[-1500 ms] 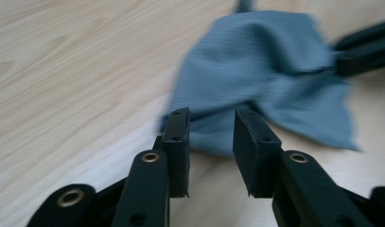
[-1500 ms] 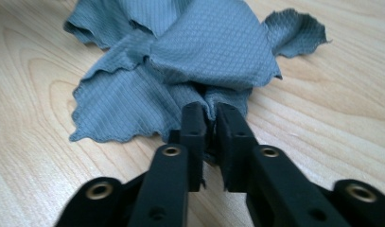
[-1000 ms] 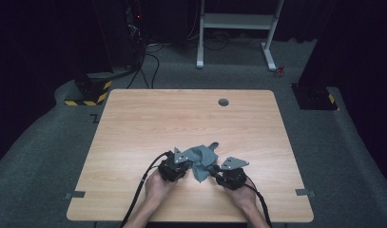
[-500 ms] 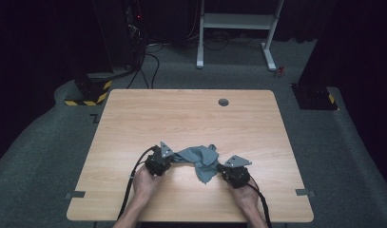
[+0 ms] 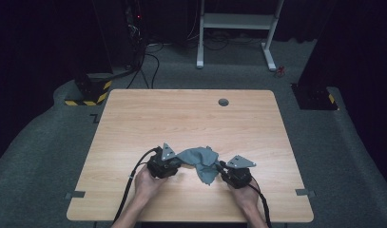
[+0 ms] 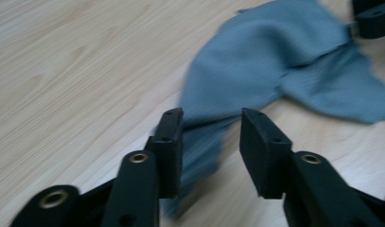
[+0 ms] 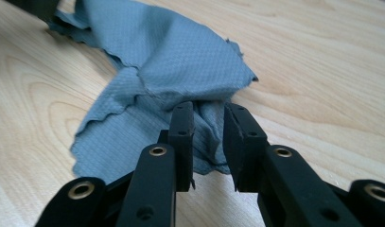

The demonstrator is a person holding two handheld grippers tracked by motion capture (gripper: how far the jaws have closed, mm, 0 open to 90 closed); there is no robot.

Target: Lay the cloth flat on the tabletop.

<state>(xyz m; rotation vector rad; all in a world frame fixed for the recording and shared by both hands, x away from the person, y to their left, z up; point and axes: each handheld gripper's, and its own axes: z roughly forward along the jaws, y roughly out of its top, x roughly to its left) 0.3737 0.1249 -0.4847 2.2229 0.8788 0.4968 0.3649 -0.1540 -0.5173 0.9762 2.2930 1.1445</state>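
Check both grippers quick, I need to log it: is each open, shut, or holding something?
Left gripper: jaws just opened, grey cloth loose between them.
Right gripper: jaws just opened, cloth bunched between, not clamped.

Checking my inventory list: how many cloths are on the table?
1. A single grey cloth lies crumpled near the front edge of the table, between the left claw and the right claw. Nothing seems hidden under it.
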